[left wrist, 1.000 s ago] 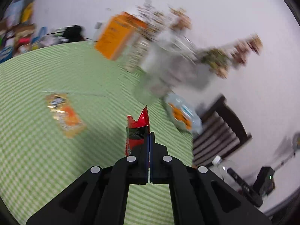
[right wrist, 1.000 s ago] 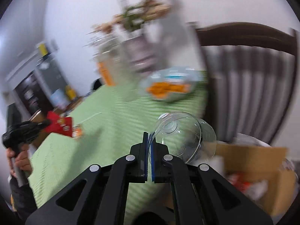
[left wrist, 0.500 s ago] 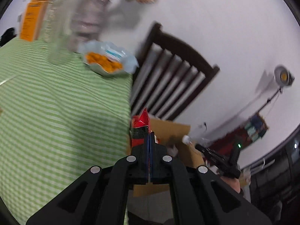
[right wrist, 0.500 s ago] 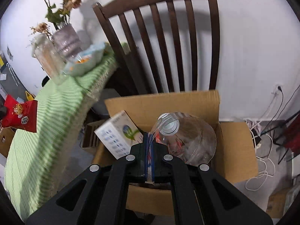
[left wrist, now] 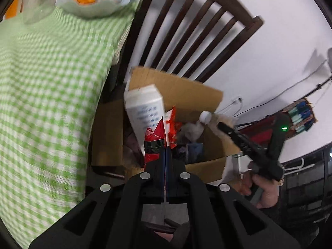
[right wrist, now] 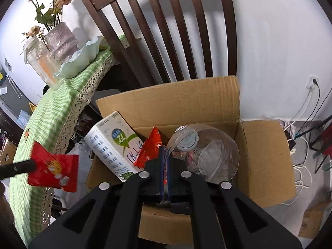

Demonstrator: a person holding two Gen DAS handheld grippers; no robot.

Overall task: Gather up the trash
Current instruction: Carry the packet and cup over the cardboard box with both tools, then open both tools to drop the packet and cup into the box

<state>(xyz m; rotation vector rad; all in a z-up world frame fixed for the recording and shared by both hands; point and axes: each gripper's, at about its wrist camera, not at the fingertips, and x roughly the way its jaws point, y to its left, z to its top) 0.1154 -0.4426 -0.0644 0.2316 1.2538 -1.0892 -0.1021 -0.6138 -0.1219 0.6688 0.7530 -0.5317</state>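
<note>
Red snack wrapper [right wrist: 53,171] clamped in left tool [left wrist: 165,148], beside the table [right wrist: 51,112] edge, not yet over cardboard box [right wrist: 265,155]. Clear plastic bottle [right wrist: 209,155] clamped in right tool [right wrist: 165,155], above box opening. Already in box: milk carton [right wrist: 112,145], orange-red wrapper [right wrist: 150,147]. Both held items undropped; release pending.

We have swung both hands off the green checked tablecloth [left wrist: 51,78] toward the cardboard box [right wrist: 207,99] beside the chair [right wrist: 166,31]. Our left gripper [left wrist: 166,153], clamped on the red snack wrapper [left wrist: 154,139], now hangs over the box's near edge. Our right gripper [right wrist: 165,155], pinching the clear plastic bottle [right wrist: 207,151], has dropped low over the box's inside.
</note>
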